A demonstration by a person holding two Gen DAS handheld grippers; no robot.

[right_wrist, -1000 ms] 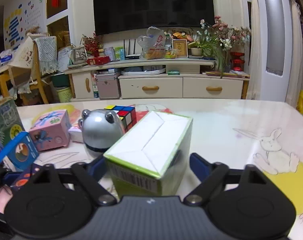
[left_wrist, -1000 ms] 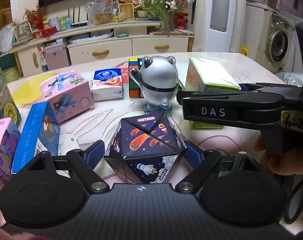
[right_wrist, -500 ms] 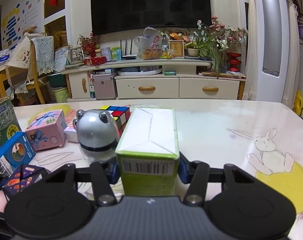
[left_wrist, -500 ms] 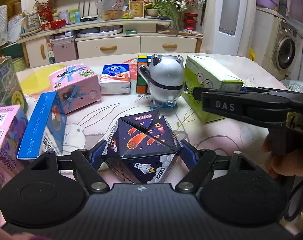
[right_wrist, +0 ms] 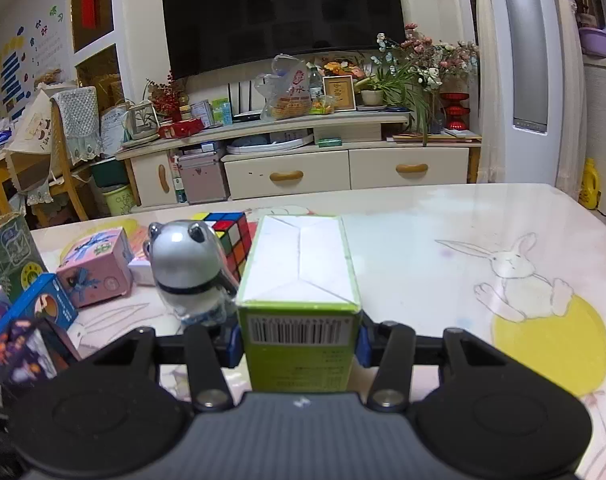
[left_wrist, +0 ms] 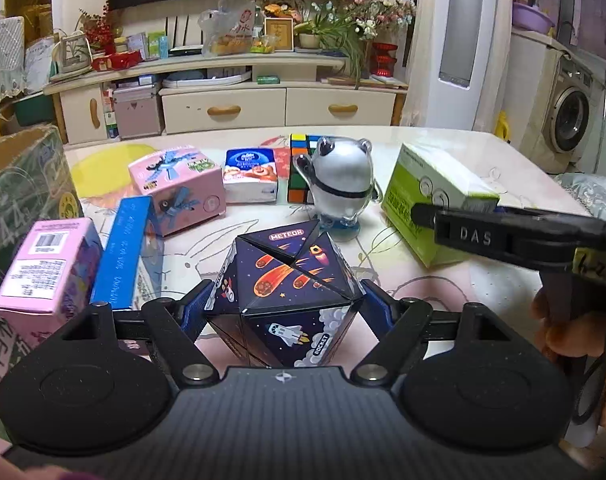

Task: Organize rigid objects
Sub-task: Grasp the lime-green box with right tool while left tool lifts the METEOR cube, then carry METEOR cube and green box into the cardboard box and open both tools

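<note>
Both grippers gripped, lift pending: left gripper [left_wrist: 283, 309] clamped on the space-print cube [left_wrist: 287, 294]; right gripper [right_wrist: 299, 343] clamped on the green box [right_wrist: 299, 300], jaws just closed in.
Cube low centre on the table [right_wrist: 423, 236], box at its 2 o'clock. Next: lift clear. Panda figure [left_wrist: 345, 186] at cube's 12, blue box [left_wrist: 121, 250] at 9, crowding.

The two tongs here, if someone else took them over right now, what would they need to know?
Left tongs: closed on the dark space-print cube, pads on both sides; cube looks still on the table.
Right tongs: have just closed onto the green-and-white box, also low on the table.
Ungripped: silver panda figure, colour puzzle cube, tissue pack, pink boxes, blue box, with an open carton far left.
Done: both grips. Left: lift and place both, then sort the rest. Where they go isn't shown.
</note>
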